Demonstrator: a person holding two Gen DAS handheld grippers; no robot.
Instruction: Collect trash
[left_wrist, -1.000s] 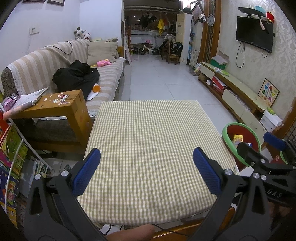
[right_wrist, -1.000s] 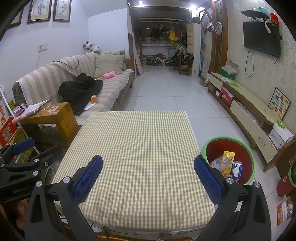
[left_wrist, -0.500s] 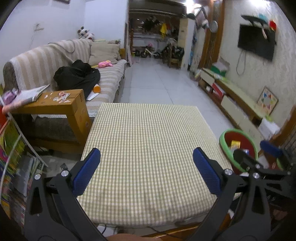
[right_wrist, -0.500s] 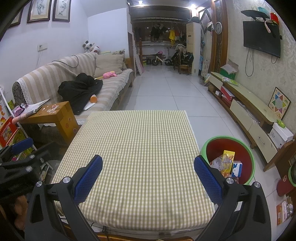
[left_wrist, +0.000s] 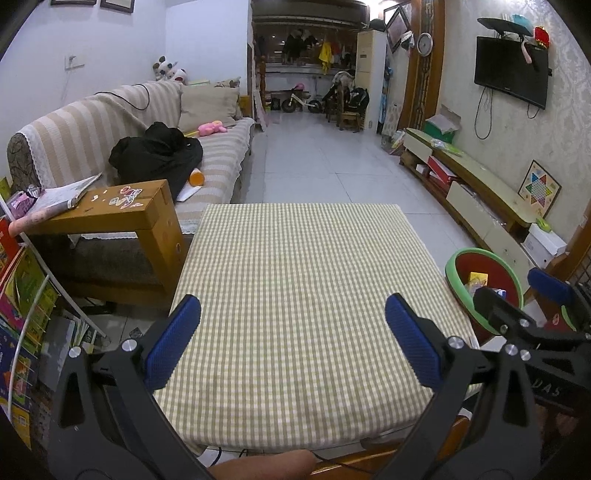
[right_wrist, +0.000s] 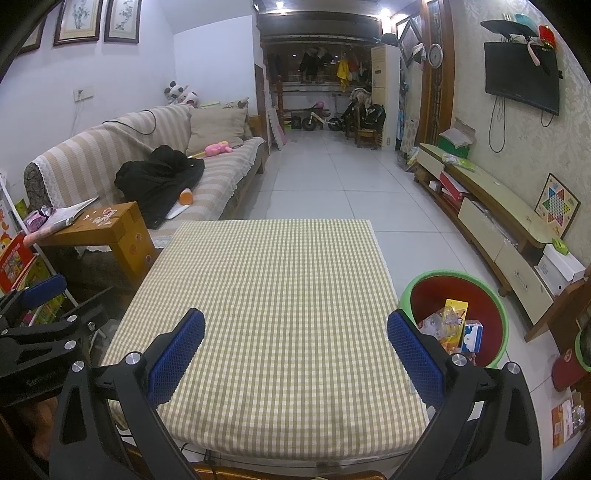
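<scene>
A green-rimmed red trash bin (right_wrist: 496, 295) stands on the floor right of the table and holds several pieces of trash (right_wrist: 452, 323); it also shows in the left wrist view (left_wrist: 454, 264). The checked tablecloth table (right_wrist: 280, 295) lies ahead in both views (left_wrist: 306, 288), with nothing on it. My left gripper (left_wrist: 291, 345) is open and empty above the table's near edge. My right gripper (right_wrist: 293, 354) is open and empty, also above the near edge, to the right of the left one.
A wooden side table (left_wrist: 122, 214) with a magazine stands left of the table, in front of a striped sofa (left_wrist: 110, 125). A book rack (left_wrist: 22, 306) is at the far left. A low TV cabinet (right_wrist: 495, 206) runs along the right wall.
The left wrist view wobbled and shifted slightly, then settled. The right gripper has not moved. Both stay open.
</scene>
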